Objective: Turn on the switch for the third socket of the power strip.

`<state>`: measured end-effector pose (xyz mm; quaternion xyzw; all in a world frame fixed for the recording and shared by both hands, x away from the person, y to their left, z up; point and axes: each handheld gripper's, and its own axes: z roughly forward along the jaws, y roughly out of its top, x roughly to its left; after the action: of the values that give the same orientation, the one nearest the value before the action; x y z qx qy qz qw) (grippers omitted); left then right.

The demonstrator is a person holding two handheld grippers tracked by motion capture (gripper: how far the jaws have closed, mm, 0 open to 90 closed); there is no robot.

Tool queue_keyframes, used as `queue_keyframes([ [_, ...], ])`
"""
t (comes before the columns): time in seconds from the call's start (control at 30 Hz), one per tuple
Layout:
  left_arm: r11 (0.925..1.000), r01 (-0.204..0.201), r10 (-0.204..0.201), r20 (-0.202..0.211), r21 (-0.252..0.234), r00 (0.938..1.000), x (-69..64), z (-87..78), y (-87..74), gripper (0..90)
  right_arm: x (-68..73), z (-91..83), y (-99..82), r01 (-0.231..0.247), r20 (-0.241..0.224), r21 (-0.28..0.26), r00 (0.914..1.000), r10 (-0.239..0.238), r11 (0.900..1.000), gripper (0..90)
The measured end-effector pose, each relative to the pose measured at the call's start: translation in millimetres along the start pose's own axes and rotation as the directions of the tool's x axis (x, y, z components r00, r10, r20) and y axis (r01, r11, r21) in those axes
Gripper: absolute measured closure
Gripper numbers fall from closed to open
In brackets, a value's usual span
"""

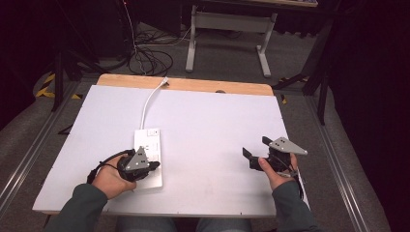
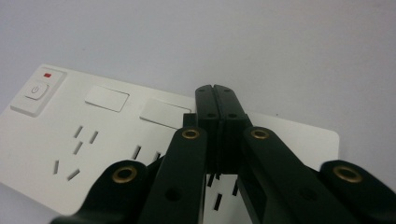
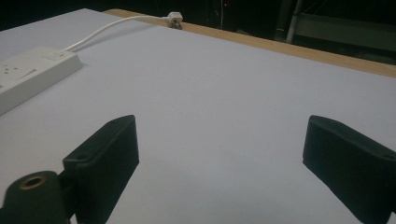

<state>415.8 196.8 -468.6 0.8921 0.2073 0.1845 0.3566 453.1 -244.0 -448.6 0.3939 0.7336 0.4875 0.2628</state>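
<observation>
Power strip (image 1: 151, 155) at 7 o'clock on white table (image 1: 217, 125), cord (image 1: 151, 99) running toward 12, plug (image 3: 174, 18) at far wooden edge. Left gripper (image 2: 216, 93) over strip's near end, jaws pressed together, empty; contact with strip probably, unclear. Right gripper (image 1: 255, 149) at 4 o'clock, jaws spread, empty, well apart from strip. Risk: downward push off-centre could skid or tip strip.

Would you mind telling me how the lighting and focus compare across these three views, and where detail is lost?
High view: the white table is evenly lit, the room around it falls to near black. Left gripper view: the closed left gripper looks soft up close, while the power strip reads clearly, red light included. Right gripper view: the right gripper has slightly blurred jaws; the background past the wooden edge is dark.
</observation>
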Motion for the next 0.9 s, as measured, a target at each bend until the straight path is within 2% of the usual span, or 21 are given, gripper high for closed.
queue_keyframes([
  [0.17,0.9999,0.006,-0.005,-0.019,0.011,0.9998,1.4,-0.6,-1.1,90.0,-0.6,-0.5,-0.1,0.005,0.0,-0.001,1.0,-0.005,1.0,11.1],
  [0.47,0.9999,0.006,-0.006,-0.021,0.009,0.9998,1.4,-0.8,-1.2,90.0,-0.7,-0.4,-0.1,0.004,0.0,-0.001,1.0,-0.004,1.0,11.1],
  [0.63,1.0,0.0,0.0,0.005,0.006,1.0,-1.4,-0.4,0.2,90.0,-0.3,-0.3,0.1,0.003,0.002,0.0,1.0,-0.003,1.0,11.1],
  [0.8,1.0,0.003,-0.003,0.004,0.005,1.0,-1.7,0.3,0.6,90.0,-0.1,-0.1,0.1,0.003,0.001,0.0,1.0,-0.003,1.0,11.1],
  [0.9,0.9997,-0.012,0.013,-0.016,0.02,0.9998,-3.5,2.4,0.4,90.0,-0.3,-0.2,0.1,0.003,0.002,0.0,1.0,-0.003,1.0,11.1],
])
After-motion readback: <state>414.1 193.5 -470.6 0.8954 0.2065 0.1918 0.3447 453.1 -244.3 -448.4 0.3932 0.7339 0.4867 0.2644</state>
